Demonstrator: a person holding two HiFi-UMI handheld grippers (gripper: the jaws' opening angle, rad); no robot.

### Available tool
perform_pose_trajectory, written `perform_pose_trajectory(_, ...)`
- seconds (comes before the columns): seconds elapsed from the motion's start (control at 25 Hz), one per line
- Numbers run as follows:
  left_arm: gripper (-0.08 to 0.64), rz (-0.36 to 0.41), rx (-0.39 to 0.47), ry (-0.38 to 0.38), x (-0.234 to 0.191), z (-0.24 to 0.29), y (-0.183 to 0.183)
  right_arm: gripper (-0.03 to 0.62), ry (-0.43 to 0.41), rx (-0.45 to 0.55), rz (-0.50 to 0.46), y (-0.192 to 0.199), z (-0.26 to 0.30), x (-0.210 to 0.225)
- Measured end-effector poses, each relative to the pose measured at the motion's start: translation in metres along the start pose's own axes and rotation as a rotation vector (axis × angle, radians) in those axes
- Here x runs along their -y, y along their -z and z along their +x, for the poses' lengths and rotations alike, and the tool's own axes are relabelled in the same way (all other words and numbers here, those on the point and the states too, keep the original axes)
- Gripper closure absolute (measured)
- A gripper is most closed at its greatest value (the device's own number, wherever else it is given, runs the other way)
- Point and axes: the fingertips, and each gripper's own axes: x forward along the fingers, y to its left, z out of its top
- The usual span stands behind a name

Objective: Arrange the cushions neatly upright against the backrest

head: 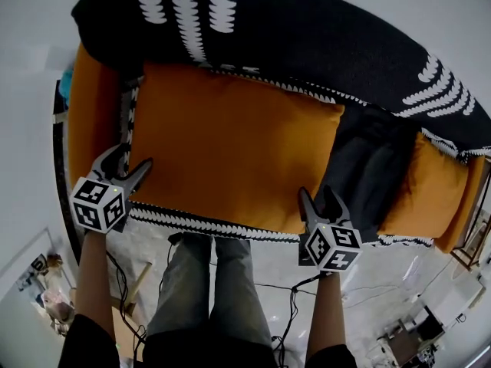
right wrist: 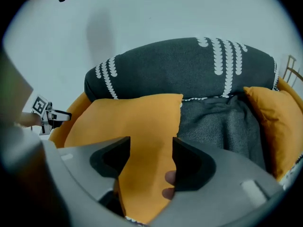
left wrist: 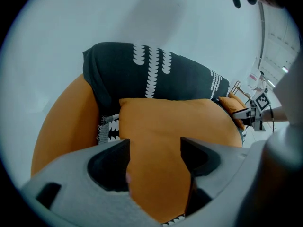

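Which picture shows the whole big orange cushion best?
The head view: the big orange cushion shows whole there, edge to edge. Each gripper view shows only part of it, with the jaws covering its near edge.

A plain pale wall [left wrist: 94,22] stands behind a sofa [head: 322,37] that wears a black cover with rows of white scallop marks; its arm [head: 88,106] at the left end is orange. The floor [head: 383,282] is light, with marble-like veins, and thin black cables [head: 292,301] lie on it. The light is soft and even, with only faint shadows on the wall
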Motion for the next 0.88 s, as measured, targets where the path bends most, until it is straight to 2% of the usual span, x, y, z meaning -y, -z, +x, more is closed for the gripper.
perform_pose_trajectory(0.16,0.175,-0.045,-0.027,0.01,-0.013,0.021,0.007,0.258,-0.004,-0.03,0.015,0.009,0.018,0.009)
perform_pose_trajectory(0.36,0.163,-0.027,-0.075,0.009,-0.024,0.046,0.01,0.199,-0.017,-0.064,0.053,0.018,0.035,0.018)
perform_pose_trajectory(0.6,0.092,-0.029,-0.151,0.012,-0.032,0.065,0.014,0.19,-0.048,-0.129,0.043,0.02,0.056,0.018)
perform_pose_trajectory(0.72,0.08,-0.055,-0.19,0.043,-0.035,0.076,0.023,0.189,-0.066,-0.155,0.072,0.029,0.068,0.017)
perform_pose_trajectory(0.88,0.067,-0.095,-0.22,0.103,-0.036,0.084,0.036,0.116,-0.098,-0.167,0.148,0.044,0.076,0.019)
